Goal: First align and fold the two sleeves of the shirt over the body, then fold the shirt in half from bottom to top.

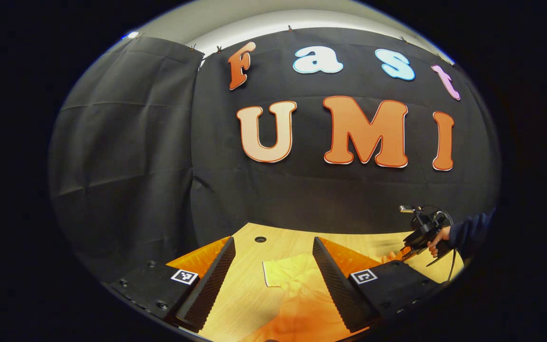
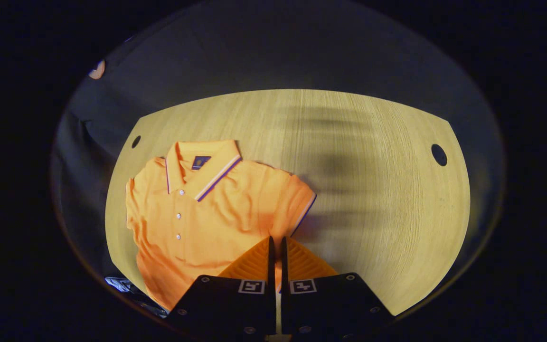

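Shirt (image 2: 207, 213) lies flat on the wooden table (image 2: 373, 190), left half of the tabletop in the right gripper view, front up, buttoned placket showing. Long axis runs collar-to-hem: collar (image 2: 202, 166) points to the far edge, hem comes toward the camera. One sleeve (image 2: 297, 202) is spread out to the side, cuff flat on the wood. Opposite sleeve is hard to make out, looks tucked along the body edge. Hem and lower body are cut off by the right gripper (image 2: 276, 247) housing and the view edge.

Right gripper: fingers nearly together, thin slit between them, tips over the shirt's lower side near the sleeve. Can't tell if fabric is pinched.

Left gripper (image 1: 273, 259): jaws spread wide, nothing between them, low above the table with a blurred patch of shirt fabric (image 1: 297, 294) below. That view also shows the other gripper farther right, held by a hand (image 1: 439, 236) with a dark sleeve (image 1: 470, 228).

Two round holes in the tabletop, one near each far corner (image 2: 438, 154).
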